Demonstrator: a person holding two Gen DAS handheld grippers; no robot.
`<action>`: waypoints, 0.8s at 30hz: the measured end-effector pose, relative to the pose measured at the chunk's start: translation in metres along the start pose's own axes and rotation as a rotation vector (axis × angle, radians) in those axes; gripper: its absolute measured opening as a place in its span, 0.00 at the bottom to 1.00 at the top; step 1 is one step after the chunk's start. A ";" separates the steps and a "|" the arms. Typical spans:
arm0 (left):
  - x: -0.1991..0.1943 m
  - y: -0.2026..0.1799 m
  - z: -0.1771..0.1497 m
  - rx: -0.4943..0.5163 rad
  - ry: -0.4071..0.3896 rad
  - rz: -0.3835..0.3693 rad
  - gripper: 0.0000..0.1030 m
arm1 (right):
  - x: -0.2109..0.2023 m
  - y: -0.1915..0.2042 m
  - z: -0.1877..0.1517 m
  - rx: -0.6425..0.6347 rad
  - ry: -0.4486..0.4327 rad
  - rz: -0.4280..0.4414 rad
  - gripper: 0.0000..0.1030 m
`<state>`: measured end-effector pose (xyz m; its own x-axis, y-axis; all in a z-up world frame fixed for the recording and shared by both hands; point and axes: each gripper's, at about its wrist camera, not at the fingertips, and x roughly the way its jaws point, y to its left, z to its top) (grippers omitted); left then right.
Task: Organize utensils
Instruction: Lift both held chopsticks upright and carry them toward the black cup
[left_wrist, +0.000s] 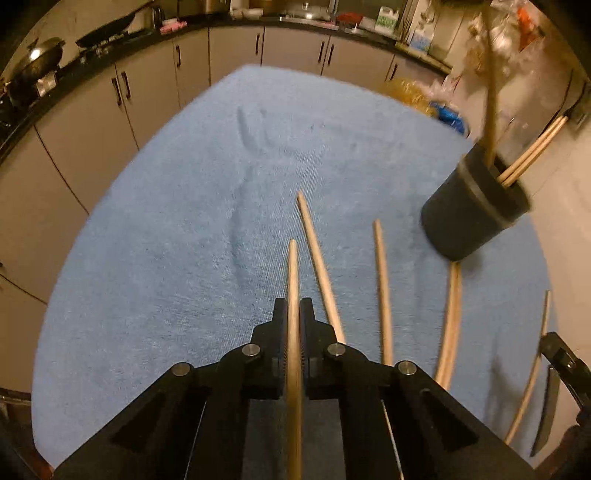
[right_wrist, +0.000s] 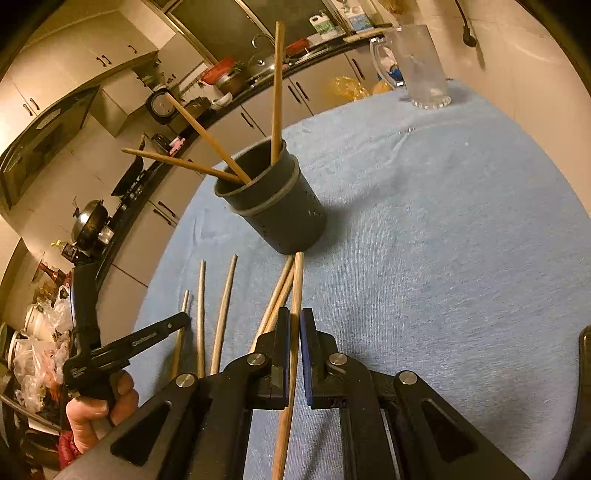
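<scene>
My left gripper (left_wrist: 294, 308) is shut on a wooden chopstick (left_wrist: 293, 280) that points forward above the blue towel (left_wrist: 177, 229). Several more chopsticks (left_wrist: 319, 262) lie on the towel to its right. A dark utensil holder (left_wrist: 472, 210) stands at the right with three chopsticks in it. In the right wrist view my right gripper (right_wrist: 294, 321) is closed around a chopstick (right_wrist: 296, 280) whose tip reaches the base of the holder (right_wrist: 280, 210). The left gripper (right_wrist: 147, 338) shows at the lower left, over the loose chopsticks (right_wrist: 221, 310).
A clear glass pitcher (right_wrist: 417, 70) stands at the towel's far right corner. Kitchen cabinets (left_wrist: 147, 92) and a counter with pans (left_wrist: 40, 59) run beyond the table. A plastic bag (right_wrist: 347, 86) sits past the far edge.
</scene>
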<state>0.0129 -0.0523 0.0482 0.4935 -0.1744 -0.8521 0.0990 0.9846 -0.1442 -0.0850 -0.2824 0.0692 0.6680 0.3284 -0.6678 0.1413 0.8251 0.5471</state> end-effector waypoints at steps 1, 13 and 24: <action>-0.007 0.000 0.000 -0.002 -0.015 -0.018 0.06 | -0.004 0.002 0.000 -0.006 -0.012 0.004 0.05; -0.083 -0.010 0.001 0.020 -0.181 -0.100 0.06 | -0.037 0.023 0.001 -0.087 -0.125 0.025 0.05; -0.109 -0.017 0.003 0.053 -0.247 -0.141 0.06 | -0.049 0.042 0.001 -0.134 -0.177 0.028 0.05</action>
<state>-0.0399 -0.0496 0.1454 0.6664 -0.3134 -0.6765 0.2228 0.9496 -0.2205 -0.1113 -0.2642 0.1250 0.7898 0.2760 -0.5477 0.0302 0.8744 0.4842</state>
